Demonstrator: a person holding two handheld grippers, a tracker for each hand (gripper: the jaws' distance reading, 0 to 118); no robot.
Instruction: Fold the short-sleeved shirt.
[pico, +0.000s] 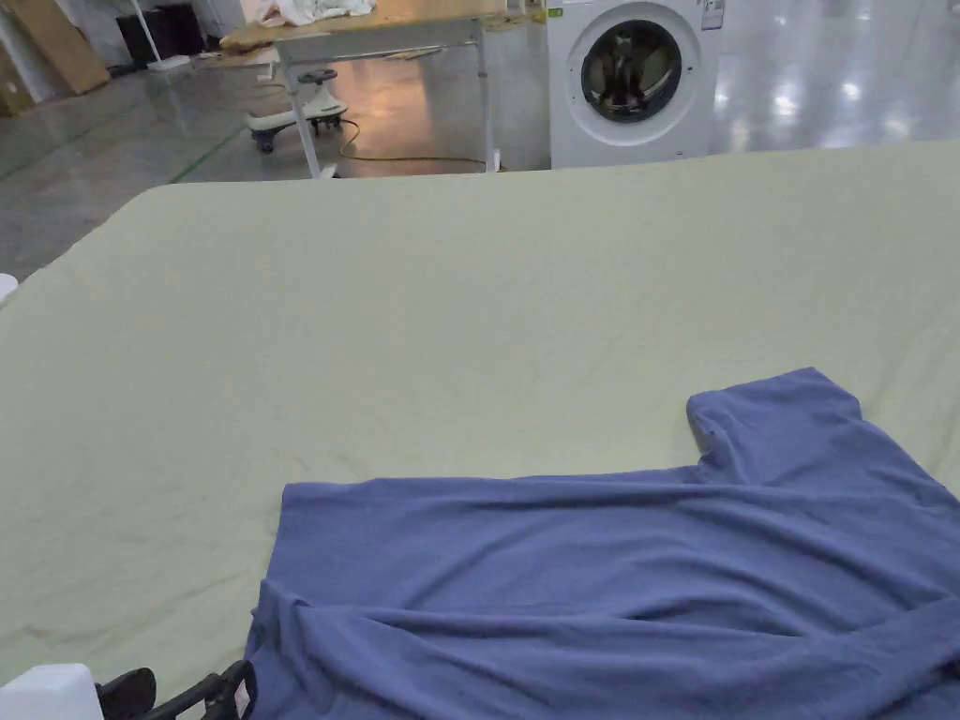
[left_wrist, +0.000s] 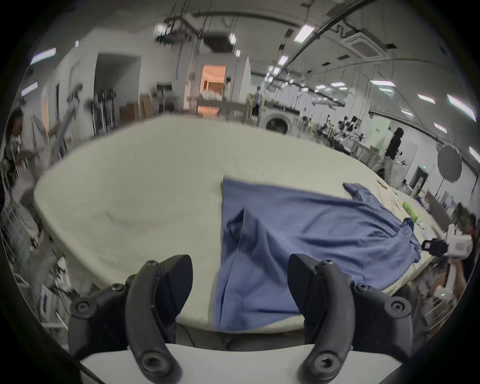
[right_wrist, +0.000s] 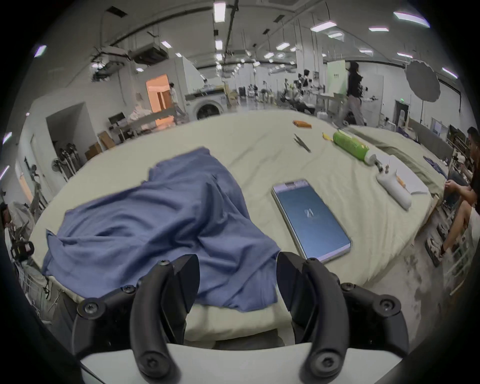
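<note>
A blue short-sleeved shirt (pico: 619, 581) lies crumpled and spread sideways on the pale green sheet (pico: 469, 309). One sleeve (pico: 778, 412) points to the far side. In the left gripper view the shirt's hem (left_wrist: 259, 298) hangs over the near table edge. My left gripper (left_wrist: 240, 275) is open just short of that hem, and it also sits at the head view's bottom left (pico: 183, 696). My right gripper (right_wrist: 237, 272) is open in front of the shirt's other end (right_wrist: 233, 285). Neither holds cloth.
A phone (right_wrist: 310, 218) lies right of the shirt. Farther right are a green bottle (right_wrist: 350, 146), a white roll (right_wrist: 394, 192) and small items. A washing machine (pico: 633, 80) and a table (pico: 375, 37) stand beyond. People are around the room.
</note>
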